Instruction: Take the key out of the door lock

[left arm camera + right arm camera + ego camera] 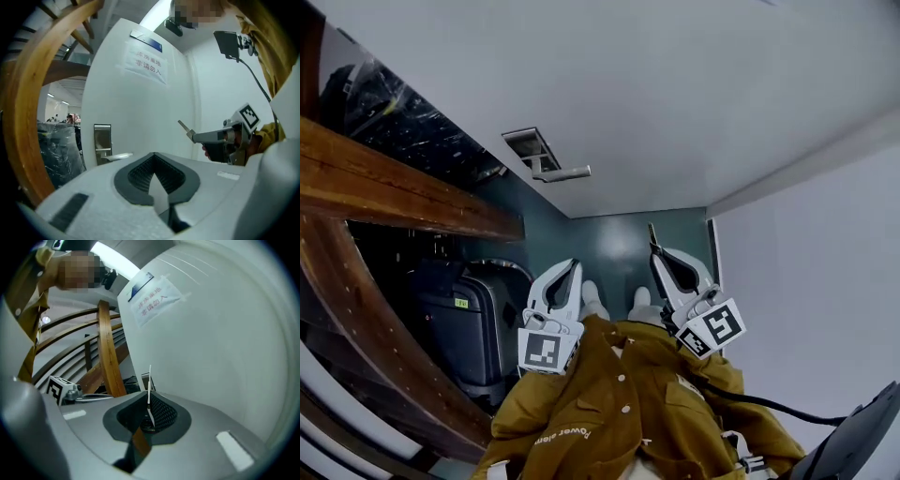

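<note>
The white door [656, 84] carries a metal lock plate [530, 148] with a lever handle [565, 173]. My right gripper [656, 253] is held away from the door, shut on the key [652, 234], whose blade sticks out past the tips. In the right gripper view the key [149, 385] stands edge-on between the pads, clear of the door. My left gripper [575, 265] hangs beside it, shut and empty. The left gripper view shows the lock plate [102, 140] ahead, and the right gripper [193, 136] holding the key [183, 125] at the right.
A curved wooden railing [356, 281] runs down the left, with a black suitcase [464, 323] behind it. A paper notice [147, 61] is stuck on the door. A white wall [806, 281] closes the right side. Dark floor [619, 244] lies below the grippers.
</note>
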### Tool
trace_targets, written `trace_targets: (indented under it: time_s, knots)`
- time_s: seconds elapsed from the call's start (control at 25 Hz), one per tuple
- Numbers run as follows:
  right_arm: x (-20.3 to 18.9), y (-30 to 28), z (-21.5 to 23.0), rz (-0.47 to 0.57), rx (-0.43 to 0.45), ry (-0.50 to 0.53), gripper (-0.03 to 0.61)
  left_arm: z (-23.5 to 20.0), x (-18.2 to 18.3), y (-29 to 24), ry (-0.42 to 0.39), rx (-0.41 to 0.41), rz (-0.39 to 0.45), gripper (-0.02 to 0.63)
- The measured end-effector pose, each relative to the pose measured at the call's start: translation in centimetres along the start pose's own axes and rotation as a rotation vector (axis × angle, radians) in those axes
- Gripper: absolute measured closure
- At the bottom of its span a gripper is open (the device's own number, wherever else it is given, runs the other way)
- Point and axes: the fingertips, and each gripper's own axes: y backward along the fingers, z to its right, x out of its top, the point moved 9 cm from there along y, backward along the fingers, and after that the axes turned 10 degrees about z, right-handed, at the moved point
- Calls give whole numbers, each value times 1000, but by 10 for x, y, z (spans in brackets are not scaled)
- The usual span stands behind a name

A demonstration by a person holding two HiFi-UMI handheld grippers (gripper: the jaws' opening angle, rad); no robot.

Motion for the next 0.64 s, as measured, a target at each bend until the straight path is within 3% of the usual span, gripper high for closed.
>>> trace_targets:
  time_s: [0.12, 0.64]
  knots:
    - [-7, 2, -7, 5, 7, 31, 552, 14, -10, 13, 14, 39, -41, 614]
    - [4, 4, -13, 5, -5, 161, 552, 25, 1, 14, -9, 20, -26, 614]
